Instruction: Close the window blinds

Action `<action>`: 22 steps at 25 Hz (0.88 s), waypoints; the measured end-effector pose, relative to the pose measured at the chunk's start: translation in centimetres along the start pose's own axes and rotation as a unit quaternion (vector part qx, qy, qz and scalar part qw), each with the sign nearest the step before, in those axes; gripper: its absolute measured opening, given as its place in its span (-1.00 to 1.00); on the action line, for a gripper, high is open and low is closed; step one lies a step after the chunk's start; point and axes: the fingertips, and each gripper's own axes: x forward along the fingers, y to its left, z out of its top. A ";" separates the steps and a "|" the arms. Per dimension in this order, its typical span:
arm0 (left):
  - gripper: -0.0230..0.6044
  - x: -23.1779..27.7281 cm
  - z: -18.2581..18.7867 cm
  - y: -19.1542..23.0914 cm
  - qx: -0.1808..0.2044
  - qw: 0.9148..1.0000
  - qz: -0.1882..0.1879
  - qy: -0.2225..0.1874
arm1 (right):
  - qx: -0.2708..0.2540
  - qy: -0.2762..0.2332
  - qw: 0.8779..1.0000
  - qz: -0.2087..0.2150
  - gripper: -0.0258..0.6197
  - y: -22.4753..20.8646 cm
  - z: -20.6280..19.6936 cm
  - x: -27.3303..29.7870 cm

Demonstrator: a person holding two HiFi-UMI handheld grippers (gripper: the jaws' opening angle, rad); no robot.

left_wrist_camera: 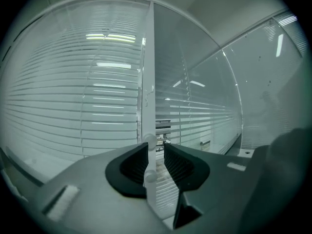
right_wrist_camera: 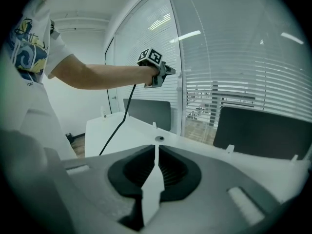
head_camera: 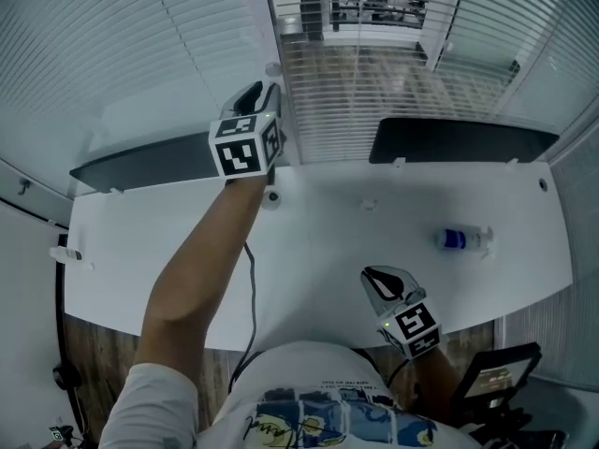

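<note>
White slatted blinds (head_camera: 374, 101) hang over the windows behind the white desk (head_camera: 318, 251); the middle blind's slats stand open and the outside shows through. My left gripper (head_camera: 265, 92) is raised to the window frame between two blinds. In the left gripper view its jaws (left_wrist_camera: 155, 152) stand apart around a thin hanging control line with white beads (left_wrist_camera: 150, 140); the beads lie against the left pad and the right pad is clear of them. My right gripper (head_camera: 382, 279) rests low over the desk's near edge, shut and empty (right_wrist_camera: 156, 152).
A small clear bottle with a blue label (head_camera: 463, 239) lies on the desk's right side. Two dark partition panels (head_camera: 459, 141) (head_camera: 140, 164) stand along the desk's far edge. A black cable (head_camera: 251, 279) runs down from the left gripper. A dark chair part (head_camera: 496, 372) sits at lower right.
</note>
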 end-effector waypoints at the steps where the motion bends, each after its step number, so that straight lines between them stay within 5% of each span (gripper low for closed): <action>1: -0.59 -0.7 0.0 -0.1 0.004 1.000 -0.006 -0.002 | -0.001 -0.002 1.000 -0.001 -0.88 -0.1 0.0 -0.1; 8: -0.63 -8.1 -1.3 -0.9 0.042 0.998 -0.040 -0.005 | -0.015 -0.011 1.000 0.001 -0.87 0.0 0.4 -1.0; 19: -0.85 -24.0 -9.7 -6.4 0.043 0.993 -0.093 0.059 | -0.031 -0.017 0.999 0.032 -0.88 0.1 1.6 -3.2; 22: -0.91 -26.9 -12.4 -8.6 0.014 0.990 -0.105 0.090 | -0.033 -0.018 0.998 0.050 -0.88 -0.2 1.3 -3.1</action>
